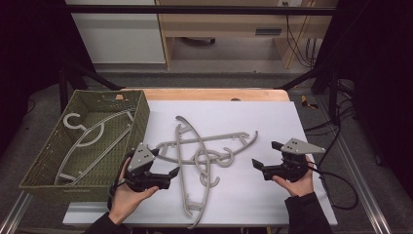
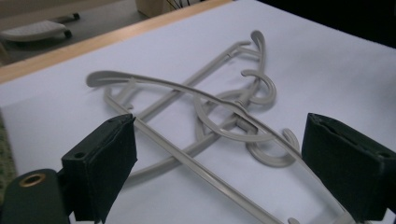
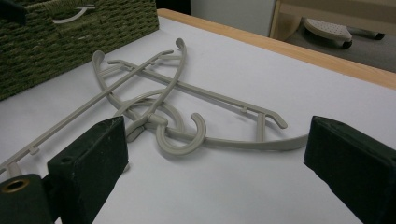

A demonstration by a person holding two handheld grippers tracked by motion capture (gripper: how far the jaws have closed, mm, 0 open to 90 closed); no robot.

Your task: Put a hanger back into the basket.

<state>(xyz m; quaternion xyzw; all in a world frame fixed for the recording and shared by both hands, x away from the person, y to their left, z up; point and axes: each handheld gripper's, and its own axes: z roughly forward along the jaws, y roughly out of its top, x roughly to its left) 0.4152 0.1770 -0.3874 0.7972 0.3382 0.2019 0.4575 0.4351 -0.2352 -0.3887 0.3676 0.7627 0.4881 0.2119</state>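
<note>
- High view: grey hangers [image 1: 204, 156] tangled in a pile on the white table [image 1: 272, 122], hooks interlocked at the middle, between two hand-held grippers.
- At the left, partly off the table edge, a green woven basket [image 1: 46, 161] with one hanger in the basket [image 1: 90, 134] lying flat on its bottom.
- Left gripper [image 1: 163, 168] low at the near left of the pile, jaws spread wide, nothing between them, close beside the upright-running hanger's bar.
- Right gripper [image 1: 265, 153] to the right of the pile, jaws likewise spread and empty, a little apart from the curved end of the crosswise hanger.
- Left gripper view: long bar of the nearest hanger [image 2: 196, 163] running between the two open jaws, hooks knotted just beyond.
- Right gripper view: hook curl [image 3: 182, 137] and a shoulder arm lying ahead between the spread jaws, basket wall at far left.
- Likely step in hand: reaching in to grasp a hanger from the pile, none lifted yet; one of several apparently stowed so far.
- Next move probably calls for closing the left gripper on the thin bar, then lifting slowly.
- Interlocked hooks apt to drag the neighbours along; right gripper well placed to pin or pull away the other hangers before carrying left to the basket.
</note>
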